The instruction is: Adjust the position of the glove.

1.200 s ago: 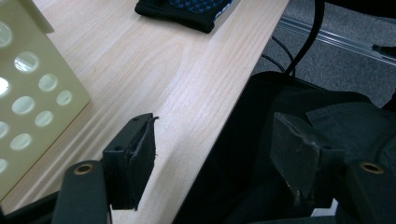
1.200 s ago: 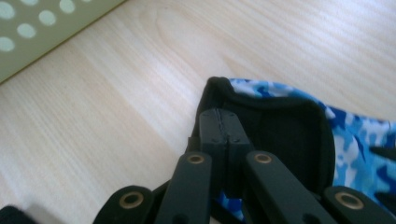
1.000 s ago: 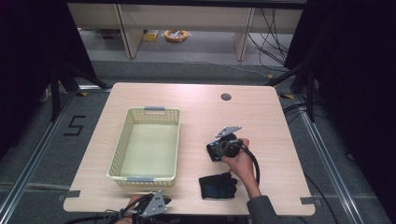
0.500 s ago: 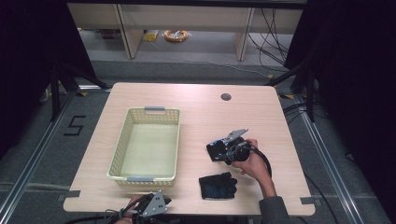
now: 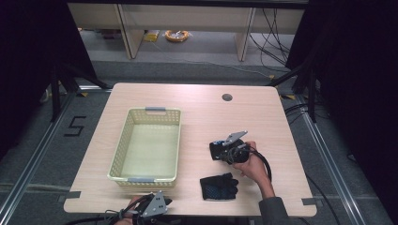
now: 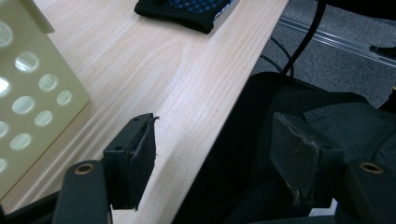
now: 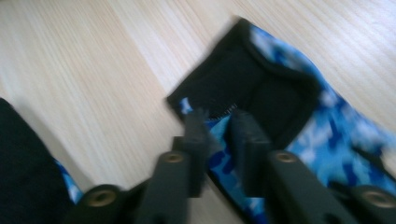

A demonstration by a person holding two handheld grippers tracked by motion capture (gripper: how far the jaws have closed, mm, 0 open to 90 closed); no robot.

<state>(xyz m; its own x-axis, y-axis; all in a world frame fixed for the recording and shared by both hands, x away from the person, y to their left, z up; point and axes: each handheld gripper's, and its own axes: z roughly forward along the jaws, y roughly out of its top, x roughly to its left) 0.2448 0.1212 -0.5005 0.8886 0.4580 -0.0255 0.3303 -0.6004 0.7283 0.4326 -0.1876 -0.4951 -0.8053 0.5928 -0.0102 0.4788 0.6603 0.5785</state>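
right gripper [image 7: 217, 126] jaws just closed, pinching black-blue camouflage glove [image 7: 280, 112].

Black tool [image 7: 217, 135] jaws, brass screws — grey sleeve [image 5: 272, 211]

The table [image 5: 197, 105] is pale wood with a fine lengthwise grain and one dark round hole [image 5: 227, 97]. The basket [image 5: 123, 145] is cream-yellow, its walls pierced with round holes, with grey handles at both ends. The glove [image 7: 299, 121] by the right gripper [image 7: 219, 135] is black with a blue-and-white camouflage pattern. The second glove [image 5: 219, 186], nearer the table's front edge, is black with blue dots. Both grippers' fingers [image 6: 137, 161] are black.
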